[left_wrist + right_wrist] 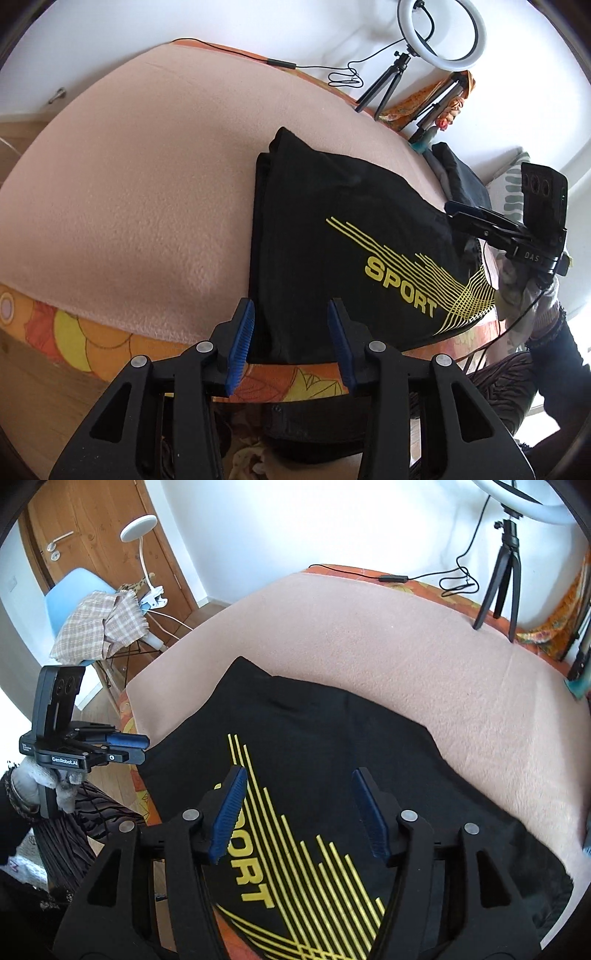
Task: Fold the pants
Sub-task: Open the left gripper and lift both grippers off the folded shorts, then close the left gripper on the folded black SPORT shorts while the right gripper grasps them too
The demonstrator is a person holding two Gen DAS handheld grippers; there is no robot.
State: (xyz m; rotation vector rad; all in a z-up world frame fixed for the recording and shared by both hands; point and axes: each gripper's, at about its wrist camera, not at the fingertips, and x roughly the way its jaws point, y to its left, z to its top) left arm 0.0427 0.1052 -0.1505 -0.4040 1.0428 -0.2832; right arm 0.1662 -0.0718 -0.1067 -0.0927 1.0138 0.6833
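Note:
Black pants point(351, 236) with a yellow SPORT print lie folded into a compact stack on a pink blanket point(147, 184), near its front edge. My left gripper point(291, 332) hovers open at the stack's near left corner; the cloth shows between its blue pads point(242, 343) but they do not press it. The right gripper point(299, 808) stands open over the printed part of the pants point(332, 746), nothing pinched. Each gripper appears in the other's view: the right gripper point(454, 212) at the stack's right side, the left gripper point(142, 747) at its left edge.
A ring light on a tripod point(443, 33) and its cable point(343, 75) stand at the blanket's far edge. Other dark clothes point(458, 173) lie to the right. A blue chair with checked cloth point(96, 624), a clip lamp point(138, 528) and a wooden door point(92, 524) are at the left.

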